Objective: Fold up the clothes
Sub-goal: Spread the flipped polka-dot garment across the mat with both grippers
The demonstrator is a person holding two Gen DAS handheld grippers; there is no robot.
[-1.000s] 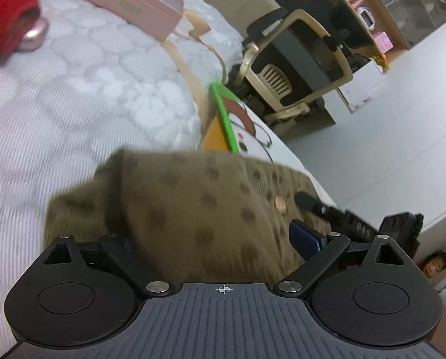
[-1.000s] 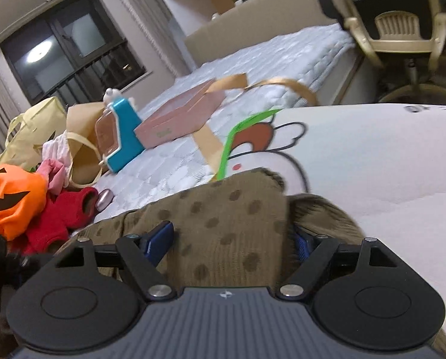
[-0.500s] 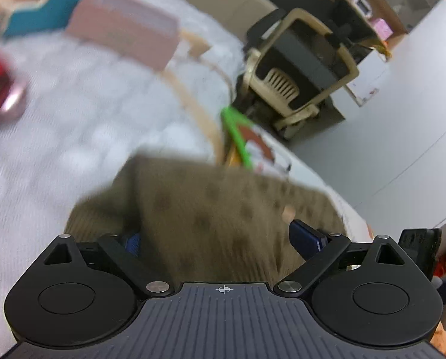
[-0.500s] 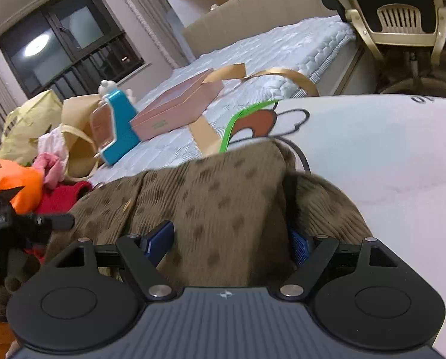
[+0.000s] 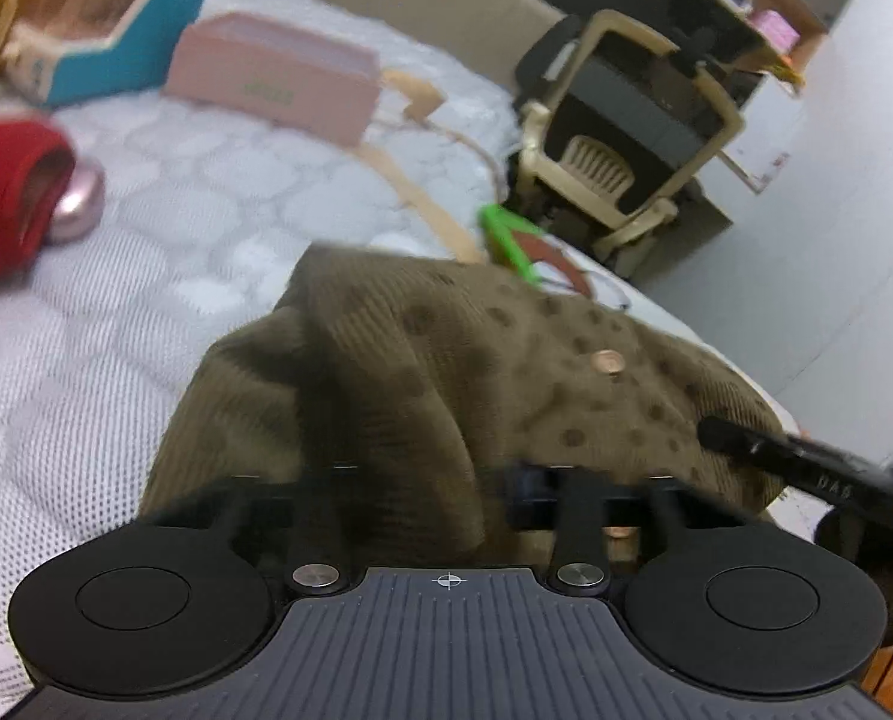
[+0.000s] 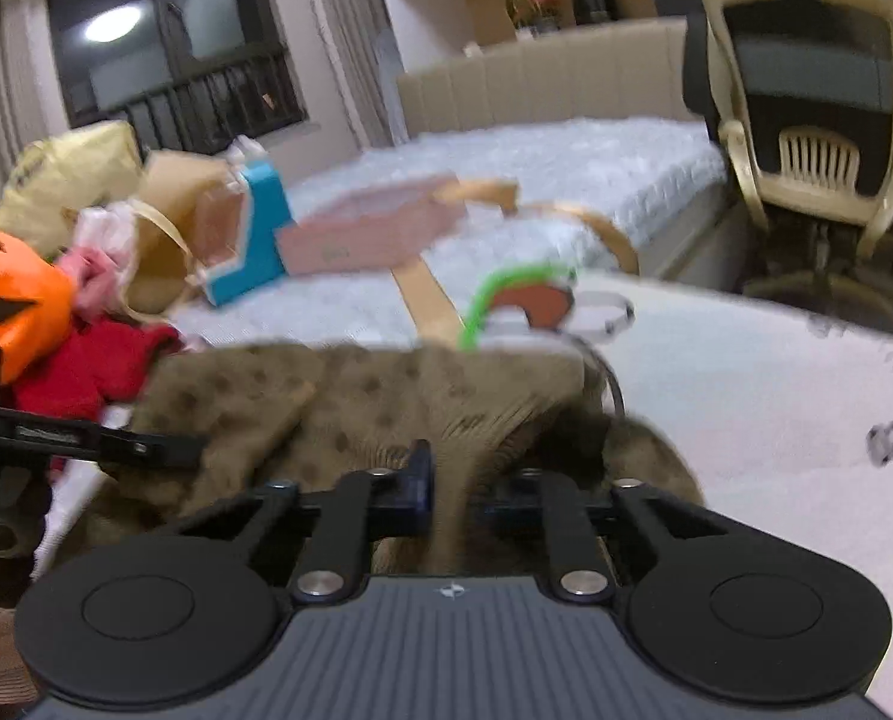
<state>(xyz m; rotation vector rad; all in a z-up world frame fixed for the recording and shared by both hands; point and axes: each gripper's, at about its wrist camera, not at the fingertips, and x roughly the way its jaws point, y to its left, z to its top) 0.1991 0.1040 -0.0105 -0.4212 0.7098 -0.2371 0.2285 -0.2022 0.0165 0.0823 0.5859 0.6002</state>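
Nearest, both tools have narrowed: the left tool [image 5: 446, 480] and right tool [image 6: 452, 480] now pinch the spotted brown garment [image 5: 446, 360], bunched low centre on the bed [image 5: 116, 330]. The grasp is secured; a fold can begin. Beyond, the pink box [image 5: 278, 78] sits upper left.

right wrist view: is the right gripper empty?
No, the right gripper pinches a bunched fold of the brown dotted garment between its closed fingers.
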